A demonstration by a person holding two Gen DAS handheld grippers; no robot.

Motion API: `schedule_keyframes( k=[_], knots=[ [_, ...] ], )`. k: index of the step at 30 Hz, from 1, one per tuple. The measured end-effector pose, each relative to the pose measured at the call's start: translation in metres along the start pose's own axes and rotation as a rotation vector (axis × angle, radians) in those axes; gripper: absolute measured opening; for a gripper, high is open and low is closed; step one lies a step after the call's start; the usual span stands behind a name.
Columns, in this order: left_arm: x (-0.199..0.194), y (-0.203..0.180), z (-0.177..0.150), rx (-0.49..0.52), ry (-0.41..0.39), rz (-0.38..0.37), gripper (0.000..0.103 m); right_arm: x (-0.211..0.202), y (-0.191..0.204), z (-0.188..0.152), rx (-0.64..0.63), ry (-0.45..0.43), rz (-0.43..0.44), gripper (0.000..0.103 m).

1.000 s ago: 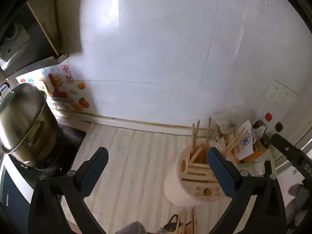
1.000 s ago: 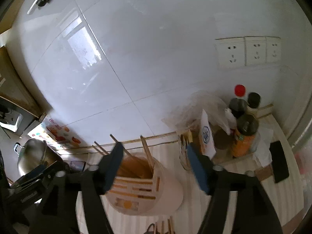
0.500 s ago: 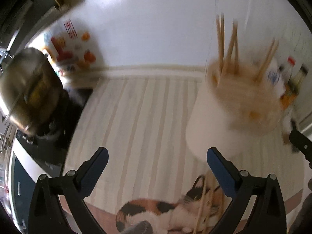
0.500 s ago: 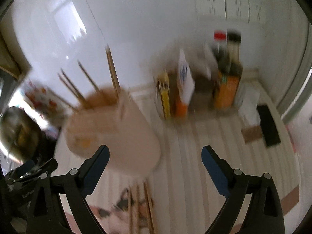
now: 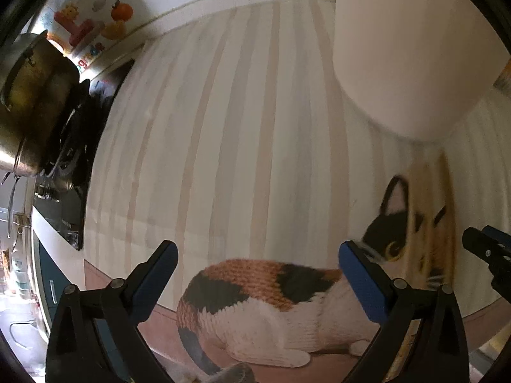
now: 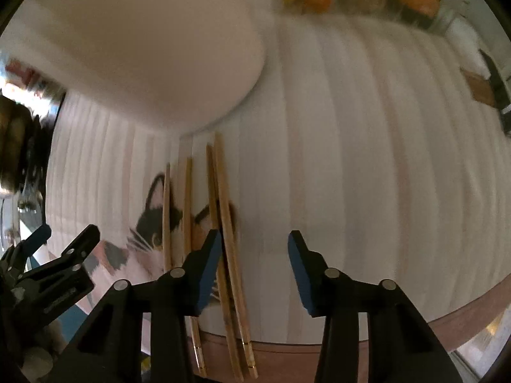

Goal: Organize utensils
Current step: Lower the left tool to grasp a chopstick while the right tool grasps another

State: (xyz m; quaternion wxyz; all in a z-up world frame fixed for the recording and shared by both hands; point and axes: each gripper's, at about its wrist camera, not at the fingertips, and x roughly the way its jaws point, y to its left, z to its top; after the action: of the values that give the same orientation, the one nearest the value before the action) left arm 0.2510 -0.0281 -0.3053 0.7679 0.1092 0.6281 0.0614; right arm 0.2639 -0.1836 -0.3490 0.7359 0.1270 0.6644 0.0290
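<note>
Four chopsticks (image 6: 223, 239) lay loose (apparently untouched); right gripper (image 6: 252, 266), closing, and left gripper (image 5: 255, 274) gaped empty.

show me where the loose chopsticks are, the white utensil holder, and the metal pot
chopsticks (image 6: 223, 223), right wrist view, on the mid shaft of one of the pair lying on the mat.
white utensil holder (image 5: 405, 48), left wrist view, on its side wall.
metal pot (image 5: 28, 95), left wrist view, on its side.

Count from my two wrist views

I see four chopsticks (image 6: 223, 223) lying just left of my right jaws, one white holder (image 6: 153, 48) beyond them, one printed cat (image 5: 271, 303) between my left jaws, one steel pot (image 5: 28, 95) far left
</note>
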Motion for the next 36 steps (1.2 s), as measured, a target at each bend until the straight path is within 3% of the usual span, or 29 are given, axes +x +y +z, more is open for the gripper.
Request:
schedule_keyframes(
  k=[3, 5, 6, 8, 14, 18, 23, 25, 27, 36],
  knots=[
    [0.006, -0.002, -0.004, 0.005, 0.019, 0.004, 0.103, 0.008, 0.007, -0.006, -0.039, 0.014, -0.016, 0.041],
    [0.008, -0.004, -0.006, 0.01, 0.026, -0.002, 0.103, 0.009, 0.014, -0.009, -0.09, -0.001, -0.07, 0.028],
    [0.008, -0.006, -0.006, 0.013, 0.027, -0.006, 0.103, 0.01, 0.016, -0.011, -0.106, -0.003, -0.081, 0.026],
    [0.004, -0.014, -0.009, 0.033, 0.024, -0.017, 0.103, 0.012, 0.018, -0.014, -0.131, -0.005, -0.117, 0.007],
    [-0.001, -0.047, -0.013, 0.105, 0.031, -0.093, 0.101, 0.007, -0.011, -0.025, -0.083, 0.004, -0.157, 0.007],
    [0.0, -0.066, -0.015, 0.13, 0.064, -0.173, 0.087, 0.002, -0.042, -0.037, -0.038, 0.014, -0.174, 0.007],
    [-0.004, -0.081, -0.017, 0.169, 0.052, -0.218, 0.055, 0.0, -0.068, -0.05, -0.011, 0.007, -0.185, 0.007],
    [-0.006, -0.083, -0.017, 0.165, 0.056, -0.257, 0.019, -0.001, -0.075, -0.054, 0.002, 0.003, -0.181, 0.007],
    [-0.007, -0.084, -0.016, 0.172, 0.058, -0.24, 0.007, -0.003, -0.084, -0.055, 0.006, 0.001, -0.185, 0.007],
    [0.0, -0.05, -0.013, 0.095, 0.076, -0.207, 0.005, 0.0, -0.058, -0.041, 0.016, 0.006, -0.207, 0.007]
  ],
)
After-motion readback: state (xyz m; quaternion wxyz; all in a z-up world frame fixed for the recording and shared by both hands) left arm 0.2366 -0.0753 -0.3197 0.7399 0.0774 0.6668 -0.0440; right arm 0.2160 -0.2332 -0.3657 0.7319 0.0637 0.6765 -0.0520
